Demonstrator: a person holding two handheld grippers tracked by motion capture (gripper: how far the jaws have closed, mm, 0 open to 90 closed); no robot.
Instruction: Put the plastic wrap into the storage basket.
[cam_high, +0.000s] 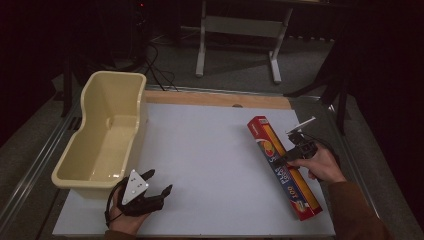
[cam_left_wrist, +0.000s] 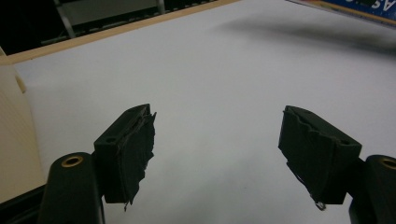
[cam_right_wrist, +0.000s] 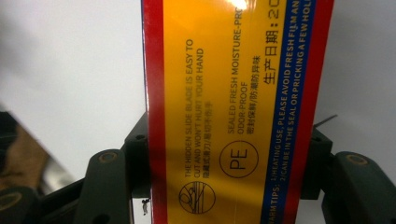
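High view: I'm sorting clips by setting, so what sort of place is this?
Probably a lab or workshop test bench: a bare white table, a trestle stand on grey floor and loose cables behind.

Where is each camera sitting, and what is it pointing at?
High view: above the person's side, looking forward and down on the white table; both hands, left gripper and right gripper show.
Left gripper view: rides the left gripper, facing bare table.
Right gripper view: rides the right gripper, its jaws against the long box.
Shared: the box.
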